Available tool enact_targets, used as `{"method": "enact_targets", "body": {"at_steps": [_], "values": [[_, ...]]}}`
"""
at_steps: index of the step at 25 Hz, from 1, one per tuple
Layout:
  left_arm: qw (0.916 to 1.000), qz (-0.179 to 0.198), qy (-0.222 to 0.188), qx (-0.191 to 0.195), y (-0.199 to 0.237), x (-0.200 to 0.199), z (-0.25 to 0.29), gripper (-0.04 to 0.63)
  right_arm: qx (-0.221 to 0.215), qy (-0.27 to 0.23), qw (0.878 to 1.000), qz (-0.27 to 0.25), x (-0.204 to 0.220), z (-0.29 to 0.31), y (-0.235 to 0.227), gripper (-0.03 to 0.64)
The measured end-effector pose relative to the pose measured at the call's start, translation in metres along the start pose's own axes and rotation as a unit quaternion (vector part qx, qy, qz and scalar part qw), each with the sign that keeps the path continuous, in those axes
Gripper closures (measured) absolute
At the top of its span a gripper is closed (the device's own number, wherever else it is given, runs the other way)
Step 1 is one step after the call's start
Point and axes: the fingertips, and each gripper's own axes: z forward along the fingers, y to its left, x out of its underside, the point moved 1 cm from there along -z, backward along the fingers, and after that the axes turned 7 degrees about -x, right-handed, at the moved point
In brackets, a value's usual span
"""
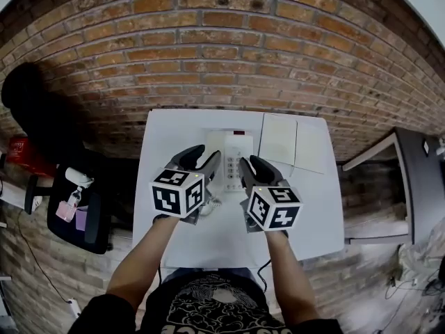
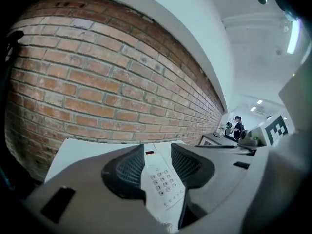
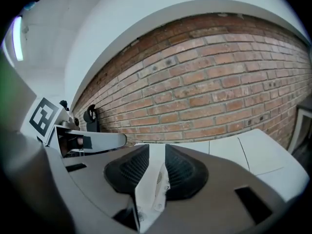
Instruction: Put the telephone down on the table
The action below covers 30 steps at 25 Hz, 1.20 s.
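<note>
A white telephone [image 1: 229,160] with a keypad sits over the middle of the white table [image 1: 167,138]; I cannot tell whether it rests on the table or is lifted. My left gripper [image 1: 201,160] clamps its left side. In the left gripper view the keypad part of the telephone [image 2: 163,184] fills the gap between the dark ribbed pads [image 2: 129,169] of the left gripper [image 2: 158,167]. My right gripper [image 1: 254,169] holds the right side. In the right gripper view the telephone's thin white edge [image 3: 153,184] is pinched in the right gripper [image 3: 157,167].
Two white sheets [image 1: 278,138] lie on the table at the back right. A brick wall [image 1: 222,47] runs just behind the table. A black chair with a bag [image 1: 76,207] stands to the left and a grey desk [image 1: 417,179] to the right.
</note>
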Motion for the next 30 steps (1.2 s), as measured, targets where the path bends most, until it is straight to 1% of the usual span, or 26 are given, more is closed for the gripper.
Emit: {"method": "enact_targets", "body": {"at_steps": [2, 4, 9, 16, 18, 30], "values": [[0.9999, 0.013, -0.011, -0.001, -0.001, -0.006, -0.012, 0.446, 0.006, -0.010, 1.000, -0.008, -0.006, -0.007, 0.009, 0.529], [0.9995, 0.025, -0.022, 0.001, -0.002, -0.011, -0.023, 0.464, 0.012, -0.020, 1.000, -0.014, -0.011, -0.014, 0.018, 0.540], [0.9983, 0.039, -0.042, 0.011, 0.000, -0.017, -0.051, 0.495, 0.034, -0.048, 0.998, -0.031, -0.021, -0.034, 0.038, 0.572], [0.9963, 0.061, -0.060, 0.003, 0.005, -0.019, -0.080, 0.537, 0.050, -0.071, 0.995, -0.041, -0.029, -0.055, 0.057, 0.614], [0.9956, 0.066, -0.066, 0.003, 0.005, -0.019, -0.085, 0.553, 0.053, -0.074, 0.995, -0.042, -0.028, -0.060, 0.061, 0.614], [0.9958, 0.061, -0.068, -0.004, 0.009, -0.015, -0.094, 0.561, 0.072, -0.088, 0.993, -0.032, -0.027, -0.077, 0.057, 0.614]]}}
